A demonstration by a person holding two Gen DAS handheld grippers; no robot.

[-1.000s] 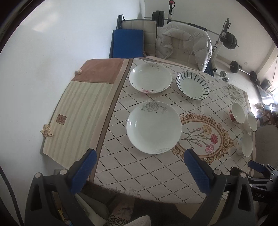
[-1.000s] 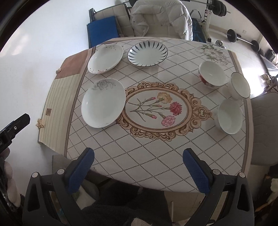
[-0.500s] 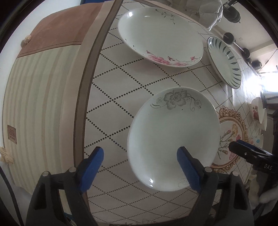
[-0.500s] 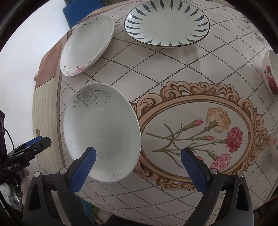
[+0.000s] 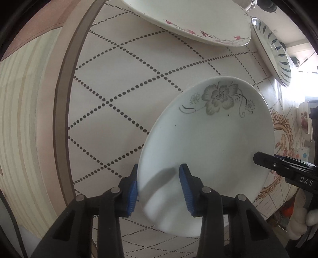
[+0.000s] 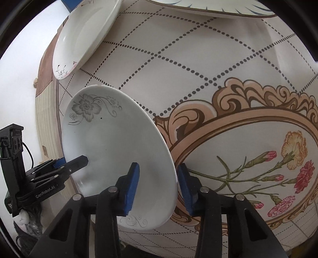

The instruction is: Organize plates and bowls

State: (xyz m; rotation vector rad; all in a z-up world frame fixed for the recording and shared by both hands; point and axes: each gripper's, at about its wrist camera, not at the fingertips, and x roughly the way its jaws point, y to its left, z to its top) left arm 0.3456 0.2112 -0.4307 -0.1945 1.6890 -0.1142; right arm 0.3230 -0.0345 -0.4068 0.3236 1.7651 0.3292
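A white plate with a grey flower lies on the patterned tablecloth near the table's front left. My left gripper straddles its left rim, one blue pad outside and one on the plate face. My right gripper straddles its right rim in the same way. Both sets of jaws have narrowed around the rim; I cannot tell if the pads press it. The plate also shows in the right wrist view. Each gripper shows in the other's view.
A white plate with pink flowers sits behind it, and a plate with dark blue leaf strokes to the right of that. A red-flowered bowl stands far right. The table's left edge with a striped cloth is close.
Both grippers have dropped close to the table and moved in onto the grey-flower plate. Their jaws have narrowed from wide open to straddle its left and right rims.
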